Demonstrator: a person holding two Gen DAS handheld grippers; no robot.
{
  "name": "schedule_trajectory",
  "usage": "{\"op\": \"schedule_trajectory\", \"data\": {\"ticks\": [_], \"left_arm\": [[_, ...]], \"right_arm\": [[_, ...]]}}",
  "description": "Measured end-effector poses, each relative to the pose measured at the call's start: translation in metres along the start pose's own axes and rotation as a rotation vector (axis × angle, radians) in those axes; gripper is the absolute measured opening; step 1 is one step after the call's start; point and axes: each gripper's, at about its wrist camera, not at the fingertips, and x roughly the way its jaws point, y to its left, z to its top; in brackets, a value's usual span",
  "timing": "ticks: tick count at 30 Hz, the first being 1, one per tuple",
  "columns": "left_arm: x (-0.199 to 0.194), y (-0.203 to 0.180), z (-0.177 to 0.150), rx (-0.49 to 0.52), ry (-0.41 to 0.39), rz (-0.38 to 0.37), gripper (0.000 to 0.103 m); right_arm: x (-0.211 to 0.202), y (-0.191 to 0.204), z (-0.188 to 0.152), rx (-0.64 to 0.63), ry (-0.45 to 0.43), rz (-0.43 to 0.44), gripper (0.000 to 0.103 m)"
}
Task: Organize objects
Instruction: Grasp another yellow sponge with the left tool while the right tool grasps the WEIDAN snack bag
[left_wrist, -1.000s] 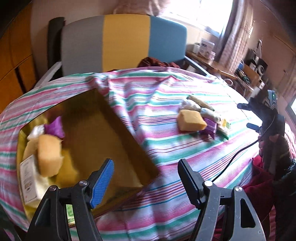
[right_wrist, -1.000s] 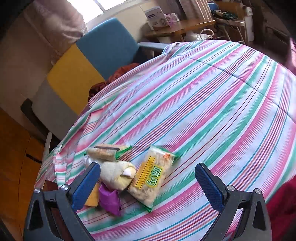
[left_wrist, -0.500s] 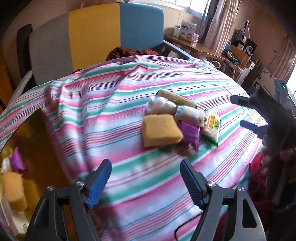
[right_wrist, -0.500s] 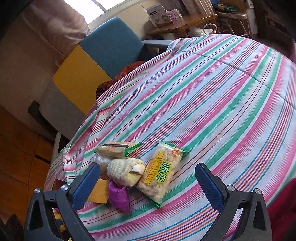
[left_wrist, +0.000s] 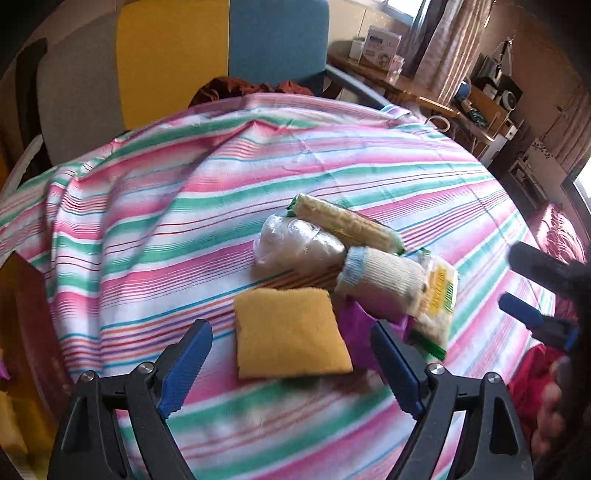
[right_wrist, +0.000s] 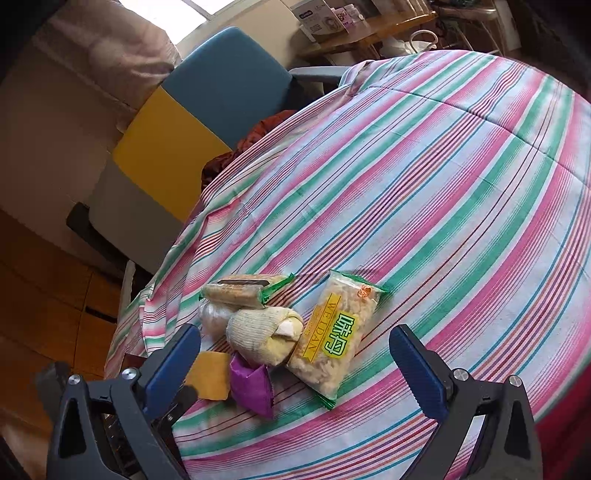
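A pile of small objects lies on the striped tablecloth (left_wrist: 184, 229). It holds a yellow sponge (left_wrist: 290, 332), a clear plastic bag (left_wrist: 299, 247), a long snack bar (left_wrist: 347, 221), a rolled cream sock (left_wrist: 384, 280), a purple packet (right_wrist: 251, 384) and a yellow-green snack bag (right_wrist: 336, 339). My left gripper (left_wrist: 291, 369) is open and empty, its fingers on either side of the sponge's near edge. My right gripper (right_wrist: 295, 369) is open and empty, just short of the pile; it also shows in the left wrist view (left_wrist: 532, 321). The sponge (right_wrist: 208, 374) shows beside its left finger.
A brown box (left_wrist: 22, 332) holding sorted items sits at the left table edge. A grey, yellow and blue chair (left_wrist: 184, 55) stands behind the table. A wooden desk (left_wrist: 406, 81) with clutter is at the back right.
My left gripper has swung right from over the box to the pile and now straddles the sponge. My right gripper has drawn slightly closer to the pile.
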Motion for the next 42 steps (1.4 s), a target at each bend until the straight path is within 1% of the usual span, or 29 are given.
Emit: {"op": "schedule_trajectory", "data": {"ticks": [1, 3, 4, 5, 6, 8, 9, 13, 15, 19, 21, 22, 23, 25, 28, 30, 32, 33, 37, 42], "left_arm": [[0.007, 0.001, 0.002, -0.003, 0.006, -0.002, 0.089], [0.021, 0.003, 0.004, -0.008, 0.016, 0.024, 0.089], [0.027, 0.005, 0.004, -0.016, 0.027, 0.03, 0.087], [0.032, 0.009, 0.003, -0.029, 0.039, 0.028, 0.082], [0.036, 0.014, -0.001, -0.051, 0.054, 0.005, 0.066], [0.031, 0.018, -0.008, -0.038, 0.023, -0.017, 0.065], [0.028, 0.018, -0.013, -0.025, 0.027, -0.031, 0.064], [0.015, 0.021, -0.033, -0.022, 0.013, -0.048, 0.063], [0.008, 0.017, -0.046, 0.001, 0.011, -0.039, 0.063], [-0.007, 0.001, -0.078, 0.098, 0.009, -0.018, 0.063], [-0.014, -0.008, -0.095, 0.164, -0.018, 0.01, 0.063], [-0.017, -0.01, -0.101, 0.179, -0.036, 0.017, 0.063], [-0.018, -0.009, -0.105, 0.174, -0.043, 0.012, 0.063], [-0.021, -0.004, -0.109, 0.153, -0.054, -0.009, 0.063], [-0.017, -0.006, -0.109, 0.17, -0.065, -0.012, 0.063], [-0.015, -0.008, -0.109, 0.184, -0.074, -0.003, 0.063], [-0.016, -0.008, -0.111, 0.188, -0.083, 0.001, 0.063], [-0.018, -0.006, -0.112, 0.188, -0.085, -0.002, 0.063], [-0.017, -0.001, -0.111, 0.18, -0.096, -0.023, 0.063], [-0.014, -0.001, -0.11, 0.181, -0.093, -0.024, 0.063]], "right_arm": [[0.0, -0.001, 0.0, 0.007, 0.004, 0.005, 0.103], [0.001, -0.002, 0.0, 0.014, 0.009, 0.016, 0.103], [0.001, -0.002, 0.0, 0.013, 0.009, 0.015, 0.103], [0.001, -0.002, 0.001, 0.012, 0.009, 0.014, 0.103], [0.001, -0.002, 0.001, 0.012, 0.008, 0.013, 0.103], [0.0, -0.004, 0.002, 0.021, -0.001, 0.002, 0.103], [-0.001, -0.007, 0.003, 0.03, -0.008, -0.003, 0.103], [0.002, -0.013, 0.006, 0.058, -0.006, -0.022, 0.103], [0.004, -0.013, 0.006, 0.053, 0.002, -0.044, 0.103], [0.01, -0.015, 0.005, 0.042, 0.021, -0.093, 0.103], [0.013, -0.015, 0.004, 0.041, 0.034, -0.113, 0.103], [0.015, -0.015, 0.003, 0.036, 0.04, -0.125, 0.103], [0.016, -0.015, 0.003, 0.03, 0.043, -0.135, 0.103], [0.018, -0.014, 0.002, 0.016, 0.049, -0.16, 0.103], [0.021, -0.014, 0.001, -0.001, 0.051, -0.201, 0.103], [0.024, -0.014, 0.001, -0.015, 0.055, -0.242, 0.097], [0.027, -0.015, 0.002, -0.004, 0.065, -0.26, 0.086], [0.029, -0.015, 0.002, 0.001, 0.069, -0.269, 0.085], [0.04, -0.008, 0.008, 0.001, 0.079, -0.293, 0.085], [0.07, 0.001, 0.018, 0.002, 0.101, -0.356, 0.084]]}}
